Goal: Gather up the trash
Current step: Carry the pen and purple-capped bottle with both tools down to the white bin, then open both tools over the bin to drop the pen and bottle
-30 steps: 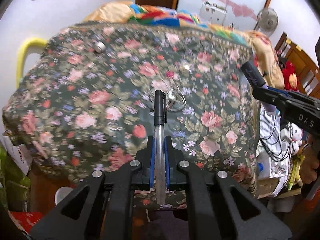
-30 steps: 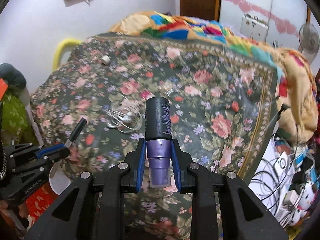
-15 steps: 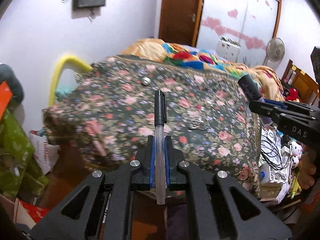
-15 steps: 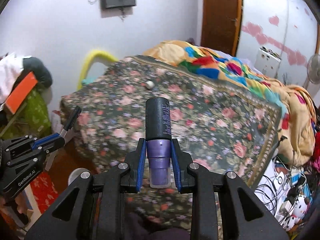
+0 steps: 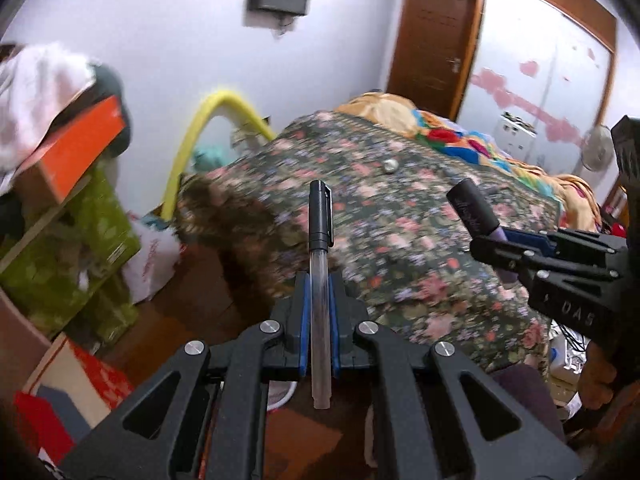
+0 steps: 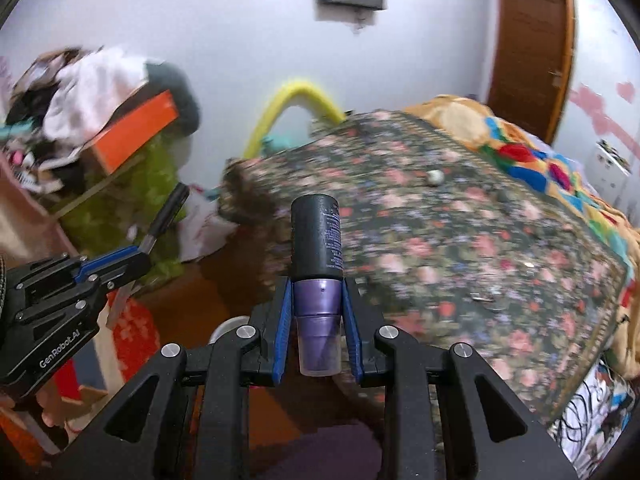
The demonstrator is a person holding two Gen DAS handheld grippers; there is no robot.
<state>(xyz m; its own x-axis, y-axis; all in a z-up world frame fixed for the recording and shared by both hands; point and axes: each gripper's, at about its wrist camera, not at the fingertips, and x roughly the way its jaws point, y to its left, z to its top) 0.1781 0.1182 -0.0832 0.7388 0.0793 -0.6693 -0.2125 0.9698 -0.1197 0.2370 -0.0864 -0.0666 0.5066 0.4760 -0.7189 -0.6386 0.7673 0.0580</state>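
Observation:
My left gripper (image 5: pixel 319 292) is shut on a clear pen with a black cap (image 5: pixel 320 248), held upright in the air off the near left corner of the bed. My right gripper (image 6: pixel 318 300) is shut on a black and purple roll-on bottle (image 6: pixel 317 256), also in the air. The right gripper shows in the left wrist view (image 5: pixel 516 248) with the bottle (image 5: pixel 474 210). The left gripper shows in the right wrist view (image 6: pixel 120 260) with the pen (image 6: pixel 168 216). A small crumpled silver ball (image 5: pixel 389 165) lies on the floral bedspread (image 5: pixel 420 248); it also shows in the right wrist view (image 6: pixel 435 176).
The bed fills the right side, with a bright quilt (image 5: pixel 452 136) at its far end. Green boxes (image 5: pixel 80 256) and an orange box (image 5: pixel 80 152) with piled clothes stand at the left. A white plastic bag (image 5: pixel 154 256) and wooden floor (image 5: pixel 192 304) lie between. A yellow tube arch (image 5: pixel 208 120) stands by the wall.
Both grippers have pulled back from the bed and swung left, still holding the pen and bottle. The boxes and floor at the left have come into view.

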